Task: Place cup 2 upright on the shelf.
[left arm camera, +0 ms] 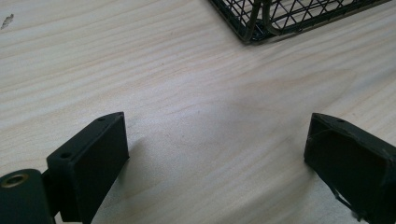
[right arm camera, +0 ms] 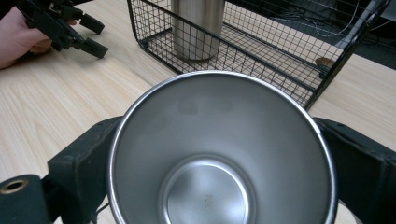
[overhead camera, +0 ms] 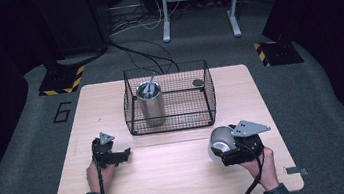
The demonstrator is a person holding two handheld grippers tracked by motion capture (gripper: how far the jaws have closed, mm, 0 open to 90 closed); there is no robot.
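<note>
A steel cup [overhead camera: 220,142] lies on its side in my right gripper [overhead camera: 223,146], which is shut on it above the table's near right part. In the right gripper view the cup [right arm camera: 219,154] faces me mouth-first between the two jaws, its inside bare. A second steel cup [overhead camera: 150,104] stands upright in the left half of a black wire basket [overhead camera: 208,97]; something grey shows in its mouth. My left gripper [overhead camera: 123,155] rests low over the near left of the table, open, and its jaws [left arm camera: 215,135] stand wide apart with bare wood between them.
The basket sits at the back middle of the wooden table [overhead camera: 180,176], with a small dark round thing [overhead camera: 198,82] in its far right corner. The basket's corner [left arm camera: 254,28] lies just ahead of my left gripper. Cables run across the floor behind.
</note>
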